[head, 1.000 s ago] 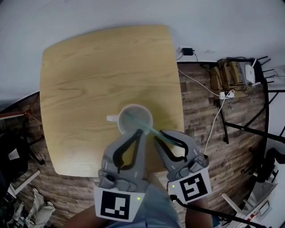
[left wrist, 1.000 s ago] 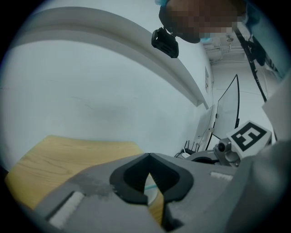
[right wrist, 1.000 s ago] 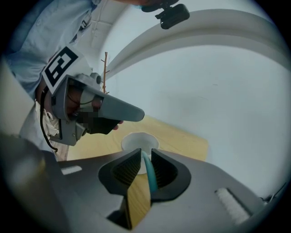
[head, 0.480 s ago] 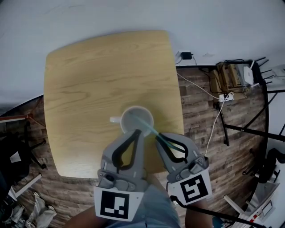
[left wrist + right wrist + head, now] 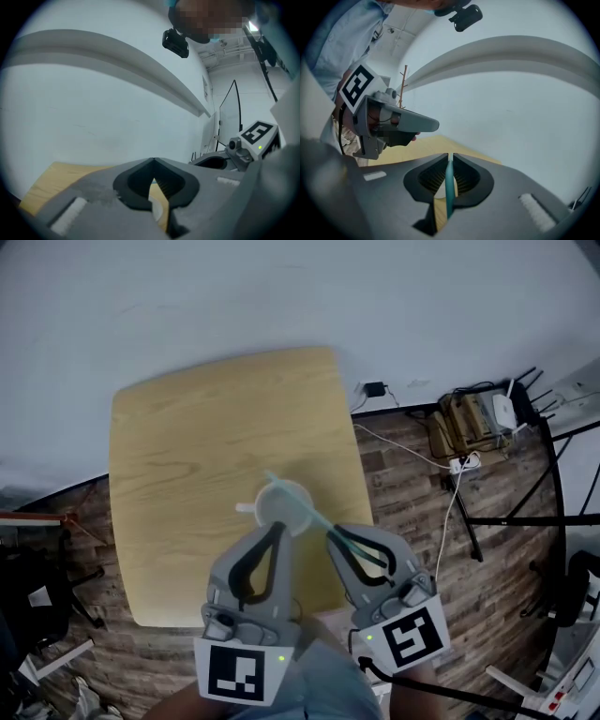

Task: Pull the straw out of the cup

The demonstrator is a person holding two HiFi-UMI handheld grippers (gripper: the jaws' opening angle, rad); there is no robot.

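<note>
A white cup (image 5: pixel 265 513) stands near the front edge of the light wooden table (image 5: pixel 187 446). A teal straw (image 5: pixel 305 512) slants across the cup's mouth, and its far tip shows past the far rim. I cannot tell whether it still touches the cup. My right gripper (image 5: pixel 330 532) has just been closing and is shut on the straw's near end; in the right gripper view the straw (image 5: pixel 449 187) runs between the pads. My left gripper (image 5: pixel 279 524) hangs above the cup's near rim, shut and holding nothing. In the left gripper view its tips (image 5: pixel 153 160) meet, with the cup (image 5: pixel 157 209) below.
A power strip with cables (image 5: pixel 459 463) lies on the wood floor to the right of the table. Behind it is a box with a router (image 5: pixel 473 413). A black metal frame (image 5: pixel 525 517) stands at the far right. A pale wall lies beyond the table.
Both grippers have risen above the table. The right jaws have closed on the straw and lifted it. The cup has stayed on the table and looks smaller.
</note>
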